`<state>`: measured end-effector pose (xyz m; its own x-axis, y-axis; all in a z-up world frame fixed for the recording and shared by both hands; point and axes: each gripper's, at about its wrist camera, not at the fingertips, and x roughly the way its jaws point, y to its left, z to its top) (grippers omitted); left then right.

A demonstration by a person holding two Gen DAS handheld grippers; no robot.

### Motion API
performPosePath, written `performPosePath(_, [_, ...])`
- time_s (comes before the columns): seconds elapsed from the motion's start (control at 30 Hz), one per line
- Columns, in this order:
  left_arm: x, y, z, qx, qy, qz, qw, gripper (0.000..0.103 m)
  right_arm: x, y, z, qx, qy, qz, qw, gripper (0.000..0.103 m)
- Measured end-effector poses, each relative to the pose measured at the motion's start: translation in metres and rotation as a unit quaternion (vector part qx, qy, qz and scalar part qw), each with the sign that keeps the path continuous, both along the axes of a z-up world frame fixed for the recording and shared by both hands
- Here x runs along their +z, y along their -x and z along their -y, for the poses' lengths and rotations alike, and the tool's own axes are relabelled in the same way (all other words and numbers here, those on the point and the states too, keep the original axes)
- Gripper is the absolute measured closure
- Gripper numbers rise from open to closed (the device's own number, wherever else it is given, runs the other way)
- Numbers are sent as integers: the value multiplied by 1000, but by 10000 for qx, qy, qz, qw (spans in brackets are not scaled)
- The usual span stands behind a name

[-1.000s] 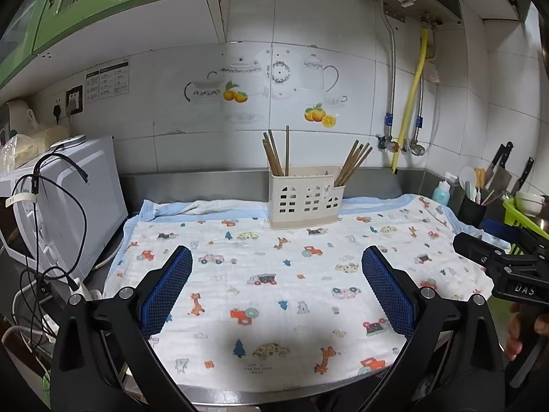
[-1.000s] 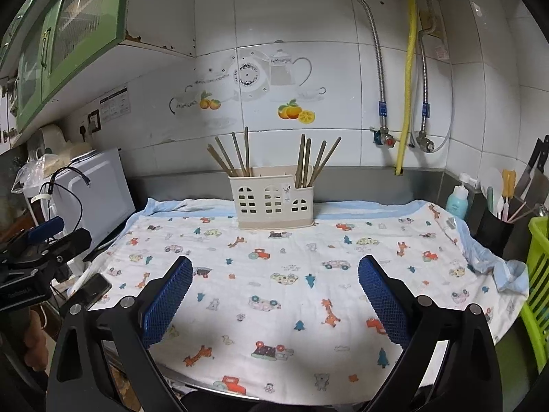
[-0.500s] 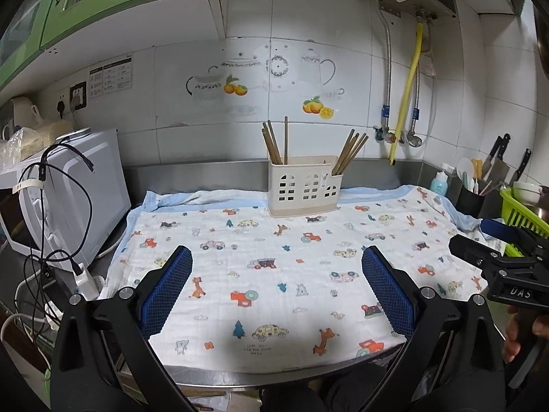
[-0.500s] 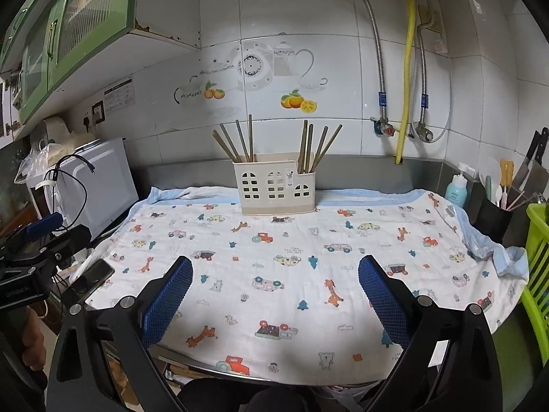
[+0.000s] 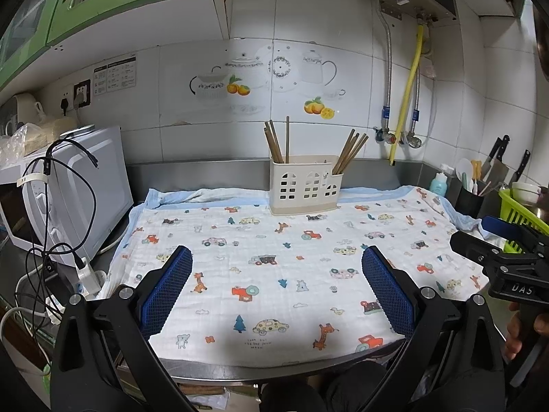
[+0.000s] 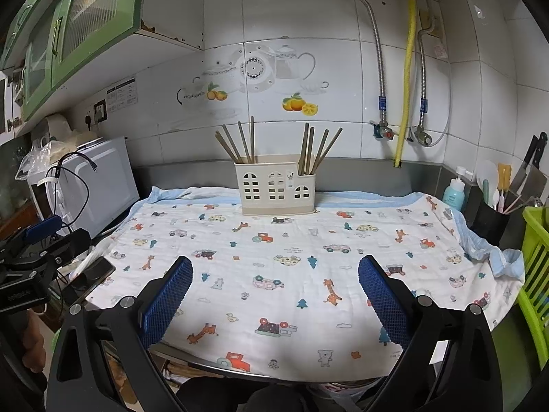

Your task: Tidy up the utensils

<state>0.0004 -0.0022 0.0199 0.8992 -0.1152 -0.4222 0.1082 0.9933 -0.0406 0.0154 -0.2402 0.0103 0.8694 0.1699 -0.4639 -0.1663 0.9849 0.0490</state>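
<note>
A cream plastic utensil holder [image 5: 303, 189] [image 6: 276, 189] stands at the back of the counter on a patterned cloth [image 5: 274, 267] [image 6: 291, 264]. Wooden chopsticks [image 5: 278, 144] [image 6: 240, 144] stand in its left end and more chopsticks [image 5: 351, 149] [image 6: 319, 149] in its right end. My left gripper [image 5: 278, 288] is open and empty, held back over the counter's front edge. My right gripper [image 6: 276, 290] is open and empty, also near the front edge. The right gripper shows at the right of the left wrist view [image 5: 497, 257]; the left gripper shows at the left of the right wrist view [image 6: 37, 250].
A white microwave [image 5: 68, 192] with cables stands at the left. A phone [image 6: 89, 276] lies at the cloth's left edge. At the right are a black utensil pot [image 6: 489, 219], knives [image 6: 533, 161], a soap bottle [image 6: 454, 194] and a green basket [image 6: 535, 274].
Both grippers have drawn back and up from the counter, so the holder looks farther away. Both stay open and empty.
</note>
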Motion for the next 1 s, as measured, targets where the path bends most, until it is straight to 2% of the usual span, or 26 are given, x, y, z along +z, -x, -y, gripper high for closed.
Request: performPosePath(1.0, [-7, -3, 0, 11, 61, -183, 9998, 5, -5, 0, -2, 41, 33, -53, 10000, 9])
